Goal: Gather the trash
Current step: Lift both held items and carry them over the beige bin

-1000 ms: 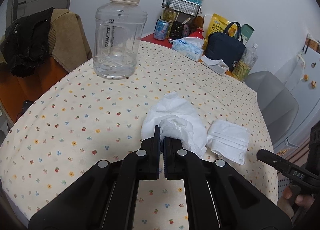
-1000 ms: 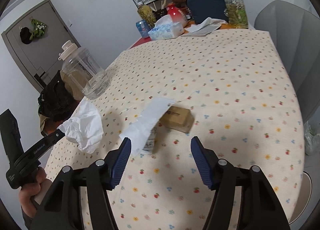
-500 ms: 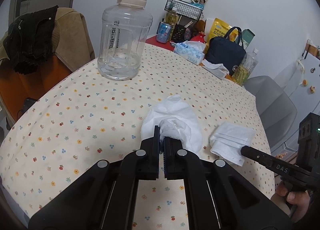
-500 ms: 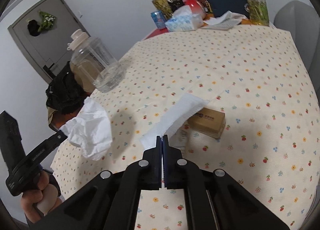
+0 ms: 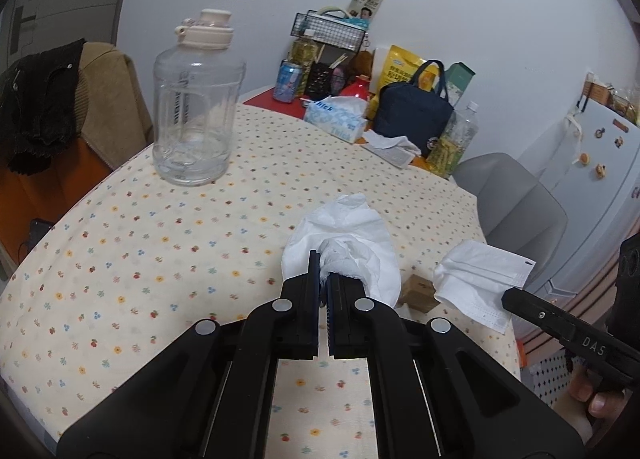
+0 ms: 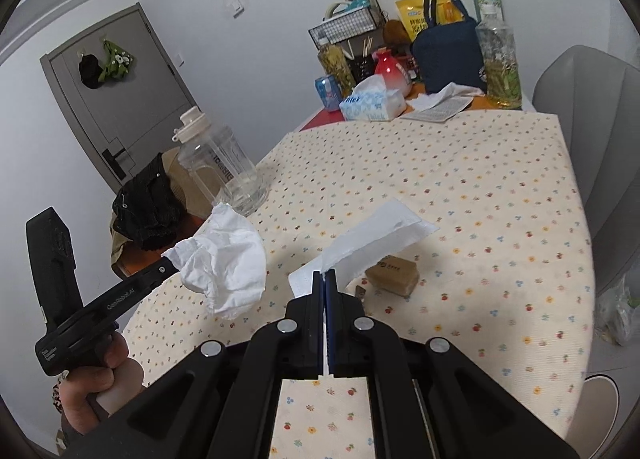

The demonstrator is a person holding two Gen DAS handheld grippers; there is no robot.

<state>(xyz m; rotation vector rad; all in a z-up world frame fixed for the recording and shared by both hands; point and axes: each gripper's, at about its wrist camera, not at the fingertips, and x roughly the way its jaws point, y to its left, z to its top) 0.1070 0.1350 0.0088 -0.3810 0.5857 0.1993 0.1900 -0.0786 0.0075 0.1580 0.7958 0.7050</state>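
Note:
My left gripper (image 5: 324, 271) is shut on a crumpled white tissue (image 5: 348, 243), held clear above the flowered tablecloth (image 5: 160, 259). The same tissue (image 6: 228, 259) hangs from the left gripper (image 6: 170, 265) at the left of the right wrist view. My right gripper (image 6: 325, 279) is shut on the edge of a white face mask (image 6: 372, 239), lifted off the table; the mask (image 5: 476, 279) also shows at the right of the left wrist view. A small brown cardboard box (image 6: 394, 275) lies on the cloth under the mask.
A large clear water jug (image 5: 196, 107) stands at the table's far left. At the back are a tissue pack (image 5: 336, 119), a navy bag (image 5: 416, 115), bottles and a wire basket (image 5: 332, 29). A grey chair (image 6: 592, 131) stands right of the table, a clothes-draped chair (image 5: 60, 107) left.
The right gripper closed on the mask's edge and lifted it off the table, uncovering the brown box. The left gripper rose a little with the tissue still held.

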